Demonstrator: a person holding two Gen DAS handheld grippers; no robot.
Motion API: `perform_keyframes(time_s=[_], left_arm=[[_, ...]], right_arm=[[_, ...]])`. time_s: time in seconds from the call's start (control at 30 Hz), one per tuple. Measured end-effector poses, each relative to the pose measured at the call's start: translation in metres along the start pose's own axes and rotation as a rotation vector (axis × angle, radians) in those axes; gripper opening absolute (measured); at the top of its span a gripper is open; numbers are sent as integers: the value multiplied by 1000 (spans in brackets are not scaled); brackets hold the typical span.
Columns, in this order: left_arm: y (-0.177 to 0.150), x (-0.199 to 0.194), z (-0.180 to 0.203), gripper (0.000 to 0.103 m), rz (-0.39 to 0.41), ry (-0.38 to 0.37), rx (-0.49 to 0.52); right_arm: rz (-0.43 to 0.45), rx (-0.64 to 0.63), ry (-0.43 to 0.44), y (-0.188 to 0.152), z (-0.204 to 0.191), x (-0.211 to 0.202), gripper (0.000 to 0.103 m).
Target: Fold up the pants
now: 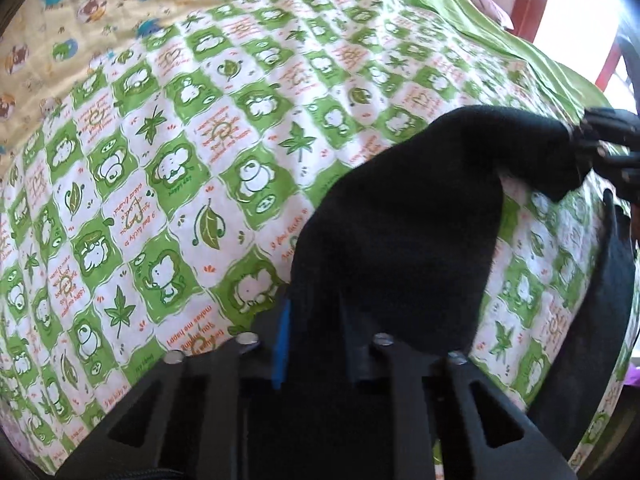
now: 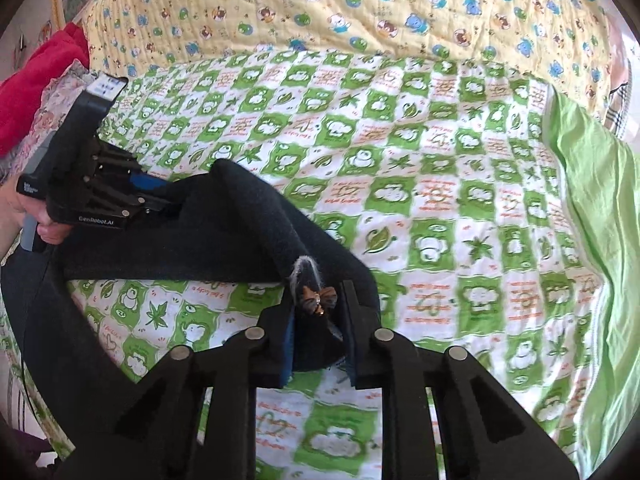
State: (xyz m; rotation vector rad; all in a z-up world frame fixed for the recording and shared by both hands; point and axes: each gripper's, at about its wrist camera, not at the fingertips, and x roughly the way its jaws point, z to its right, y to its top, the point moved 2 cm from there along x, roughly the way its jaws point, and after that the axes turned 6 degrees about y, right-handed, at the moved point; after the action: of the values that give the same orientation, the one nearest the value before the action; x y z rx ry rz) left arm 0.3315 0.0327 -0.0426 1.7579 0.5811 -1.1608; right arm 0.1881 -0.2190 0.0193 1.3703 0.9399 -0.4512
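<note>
**Black pants held aloft between two claws over a patterned bed**

A pair of black pants [image 2: 224, 224] hangs stretched between two handheld claws above a bed, its fabric lifted clear of the green-and-white checked quilt [image 2: 440, 184] along the span that shows between them. The left claw [image 1: 316, 320], seen from its own wrist camera, has its two fingers clamped on a thick fold of the dark cloth, a blue pad [image 1: 283, 344] showing on the inner face of one finger. In the right wrist view the same claw appears at the far left edge, gripped by a person's hand [image 2: 38, 216], its tips buried in the pants' edge.

The right claw [image 2: 318, 320] is closed on the other end of the garment, pinching the cloth just beside a small brown bow [image 2: 318, 298] and a tuft of grey fur trim [image 2: 306, 270] sewn to the fabric. From the left wrist view, this claw shows only as dark fingers at the right edge, biting the far corner of the pants.

Beyond the checked quilt lies a yellow blanket [image 2: 360, 4] printed with small cartoon animals. A plain light-green sheet [image 2: 596, 208] drapes along the quilt's right side in the right wrist view, and a red cloth [image 2: 36, 84] is bunched at the far left. A red wooden frame [image 1: 532, 4] stands past the bed near a bright window in the left wrist view.
</note>
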Motion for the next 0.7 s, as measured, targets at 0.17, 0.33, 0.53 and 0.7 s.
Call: perform_keyframes(time_s=[0.17,0.33,0.53,0.7], left_arm=[[-17,-32,15,6,39,-35,-16],[-48,-74,40,6,79,-61,-55],[-85,-106,73,6,109,-81,-108],[-111,-120,97,6,122,-102,-149]], right_arm=[[21,-22,0,-6,14,-26,15],[33,-51,8,-22,27,-49,14],[58,-114,69,-49,29,-77,14],[41,-220,70,-80,15,-92,14]])
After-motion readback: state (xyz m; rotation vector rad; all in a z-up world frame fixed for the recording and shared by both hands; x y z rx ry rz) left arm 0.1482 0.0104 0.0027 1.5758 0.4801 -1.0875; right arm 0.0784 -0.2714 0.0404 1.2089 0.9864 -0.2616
